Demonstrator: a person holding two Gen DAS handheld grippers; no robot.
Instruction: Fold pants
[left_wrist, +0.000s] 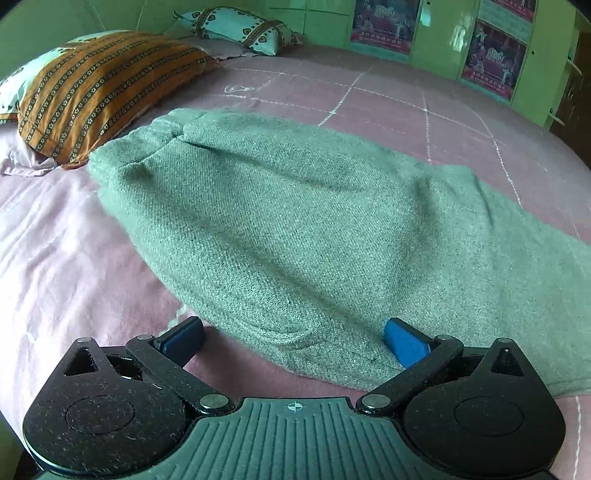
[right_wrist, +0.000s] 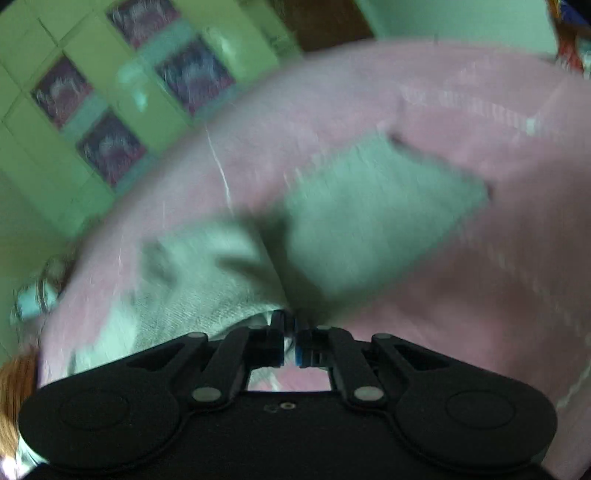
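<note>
Grey-green knit pants (left_wrist: 295, 229) lie spread on a pink bedsheet (left_wrist: 66, 258). My left gripper (left_wrist: 293, 341) is open, its blue pads on either side of the pants' near edge, just above the sheet. In the blurred right wrist view my right gripper (right_wrist: 290, 341) is shut on a bunched part of the pants (right_wrist: 207, 295) and holds it lifted. The rest of the pants (right_wrist: 369, 221) trails away over the sheet beyond it.
An orange striped pillow (left_wrist: 99, 92) lies at the far left and a light patterned pillow (left_wrist: 240, 29) behind it. A green wall with posters (left_wrist: 495, 62) runs along the far side of the bed.
</note>
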